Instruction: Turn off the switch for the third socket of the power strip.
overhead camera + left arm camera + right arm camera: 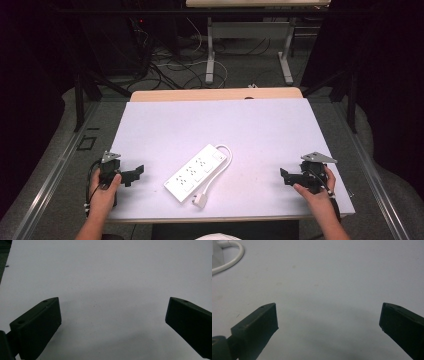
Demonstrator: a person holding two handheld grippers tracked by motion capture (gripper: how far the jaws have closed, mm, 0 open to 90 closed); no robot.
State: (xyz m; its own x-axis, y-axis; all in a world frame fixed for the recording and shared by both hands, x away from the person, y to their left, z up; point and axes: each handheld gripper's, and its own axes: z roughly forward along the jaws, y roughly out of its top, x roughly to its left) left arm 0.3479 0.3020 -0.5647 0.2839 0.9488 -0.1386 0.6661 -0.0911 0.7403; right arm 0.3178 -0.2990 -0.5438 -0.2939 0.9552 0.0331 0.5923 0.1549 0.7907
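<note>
The left gripper [136, 173] is sitting at the white table's [165, 125] left edge, jaws spread wide and empty; a white power strip [195, 173] is lying mid-table between both, cable looped beside it; the right gripper [284, 176] is resting near the right edge, jaws likewise wide apart

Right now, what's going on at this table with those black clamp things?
A person sits at a white table holding a two-jaw gripper in each hand. The left gripper and the right gripper both rest near the table's front corners, jaws wide open and holding nothing. Between them lies a white power strip, set at a slant, with its cord looped beside it and its plug at the near end. Neither gripper touches it yet.
</note>
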